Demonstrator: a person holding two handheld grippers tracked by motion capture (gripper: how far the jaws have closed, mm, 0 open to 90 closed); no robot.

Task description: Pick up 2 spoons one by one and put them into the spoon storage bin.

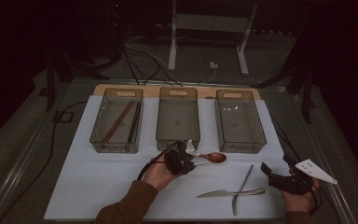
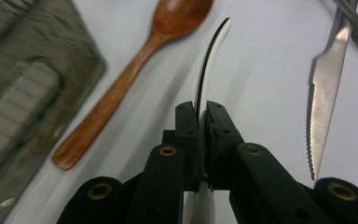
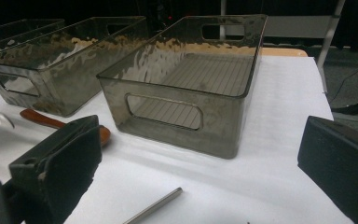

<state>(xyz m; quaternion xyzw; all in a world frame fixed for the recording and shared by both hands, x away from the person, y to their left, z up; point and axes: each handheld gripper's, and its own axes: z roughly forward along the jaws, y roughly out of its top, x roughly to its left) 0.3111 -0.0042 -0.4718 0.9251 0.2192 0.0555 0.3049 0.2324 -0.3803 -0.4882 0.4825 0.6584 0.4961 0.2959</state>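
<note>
Left gripper (image 2: 201, 122) we clamp on a white spoon (image 2: 210, 60); wooden spoon (image 2: 130, 70) lies at ten o'clock; right gripper (image 3: 205, 158) gapes apart.

dim room; white stand (image 1: 208, 28) and cables (image 1: 140, 58) on grey floor (image 1: 28, 116)

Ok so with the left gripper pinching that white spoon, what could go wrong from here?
1. The left gripper pinches the thin white spoon edge-on, so it may twist or slip out.
2. The wooden spoon lies close beside it, and a sideways swing might knock it.
3. The middle bin has tall walls, and the spoon could catch the rim if carried low.
</note>
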